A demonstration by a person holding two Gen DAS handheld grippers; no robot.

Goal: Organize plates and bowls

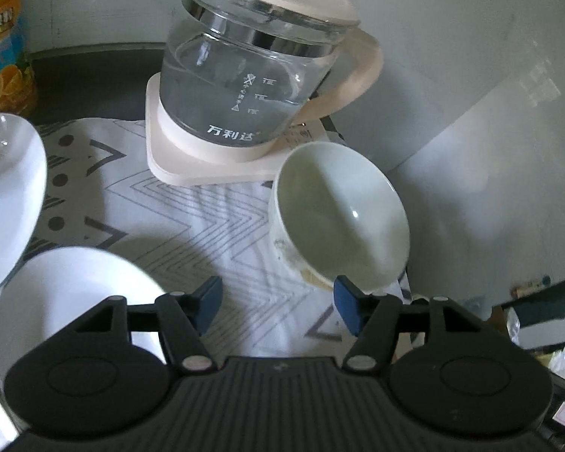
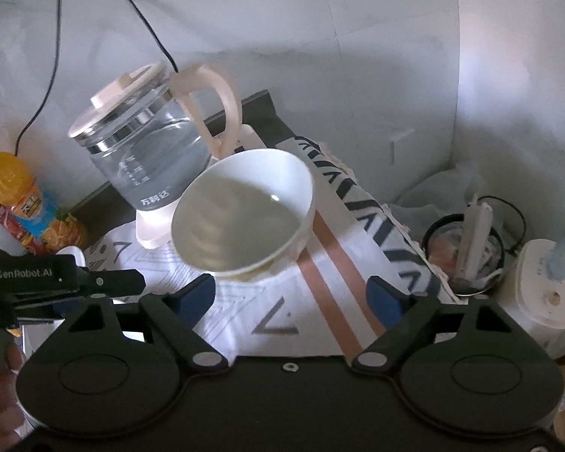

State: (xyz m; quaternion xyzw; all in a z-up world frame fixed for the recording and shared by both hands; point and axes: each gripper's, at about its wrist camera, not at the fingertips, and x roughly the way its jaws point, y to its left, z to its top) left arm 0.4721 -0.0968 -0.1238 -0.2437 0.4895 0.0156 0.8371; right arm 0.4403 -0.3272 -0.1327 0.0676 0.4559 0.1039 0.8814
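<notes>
On the far left stands an orange juice bottle (image 1: pixel 2 45). Two white round ceramic plates (image 1: pixel 9 188) lie on the patterned cloth (image 1: pixel 192 218) over the counter. The left tongs (image 1: pixel 278 303) hang released, empty. Right of the glass kettle (image 1: pixel 245 75), a white ceramic bowl (image 2: pixel 245 214) rests tilted. The right tongs (image 2: pixel 293 297) gape empty near it.

Home kitchen corner, glass electric kettle (image 2: pixel 147 158) on its base, orange juice bottle (image 2: pixel 15 203), white bowl (image 2: pixel 245 218), patterned cloth (image 1: pixel 192 211) over tabletop, plain white walls (image 2: pixel 320 37)
</notes>
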